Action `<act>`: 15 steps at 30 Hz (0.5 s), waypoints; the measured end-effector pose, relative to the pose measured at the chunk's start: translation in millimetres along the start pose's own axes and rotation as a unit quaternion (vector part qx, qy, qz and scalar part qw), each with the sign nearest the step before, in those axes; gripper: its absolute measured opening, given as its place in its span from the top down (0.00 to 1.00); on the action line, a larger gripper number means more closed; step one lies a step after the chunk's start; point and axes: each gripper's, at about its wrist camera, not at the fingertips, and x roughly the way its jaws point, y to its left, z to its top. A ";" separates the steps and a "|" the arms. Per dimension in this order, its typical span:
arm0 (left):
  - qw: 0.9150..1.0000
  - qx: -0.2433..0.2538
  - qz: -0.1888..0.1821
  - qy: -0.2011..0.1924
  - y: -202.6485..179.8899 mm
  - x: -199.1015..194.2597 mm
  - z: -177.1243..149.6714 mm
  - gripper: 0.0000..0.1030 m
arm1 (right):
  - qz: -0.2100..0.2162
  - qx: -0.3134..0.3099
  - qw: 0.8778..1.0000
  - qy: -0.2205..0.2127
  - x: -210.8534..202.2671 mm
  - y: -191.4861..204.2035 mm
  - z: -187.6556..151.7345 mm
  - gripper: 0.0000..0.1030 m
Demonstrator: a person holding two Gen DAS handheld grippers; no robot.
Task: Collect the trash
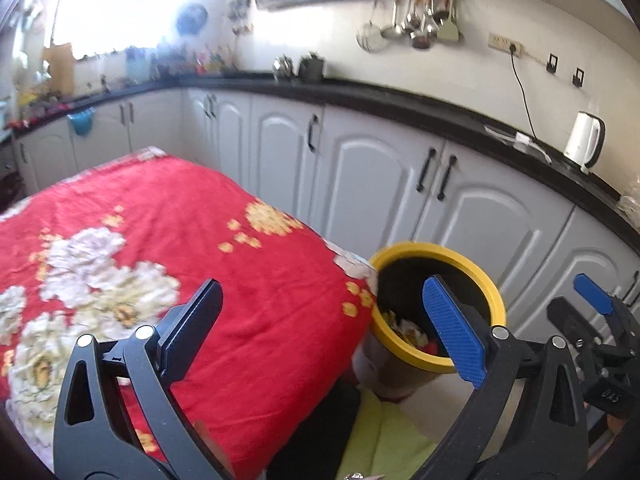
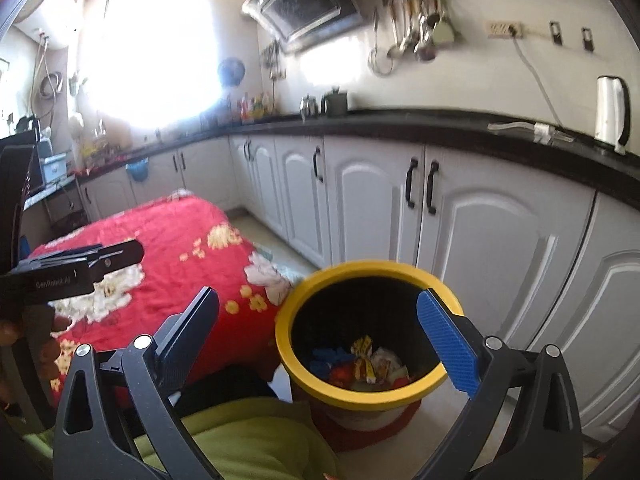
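**Both grippers empty, trash already in the bin**

Nearest me, my left gripper (image 1: 320,332) is spread wide with nothing between its fingers, and my right gripper (image 2: 324,340) is just as wide and just as empty. I judge they are held apart like this because nothing is left to carry. Below them lies my lap in a green cloth (image 2: 248,440). Just beyond, on the floor to the right of the table, stands the yellow-rimmed bin (image 2: 352,270), close enough to drop into; the trash (image 2: 366,362), crumpled wrappers, lies at its bottom. To the left is the table under a red flowered cloth (image 1: 200,216), where I see no more litter. Farther off run white cupboards (image 1: 376,176) and a dark counter with a kettle (image 1: 585,140). Nothing blocks the way.
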 end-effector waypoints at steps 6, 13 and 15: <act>0.998 0.017 0.023 -0.056 3.7 -30.6 -19.6 0.11 | -0.010 -0.014 0.997 -0.073 -20.9 20.2 -10.9 0.06; 0.996 0.014 0.022 -0.082 0.8 -42.3 -30.9 0.11 | -0.025 -0.036 0.993 -0.109 -29.2 34.5 -15.4 0.06; 0.996 0.013 0.013 -0.085 -0.5 -45.1 -33.9 0.11 | -0.020 -0.035 0.994 -0.105 -27.0 33.9 -16.2 0.06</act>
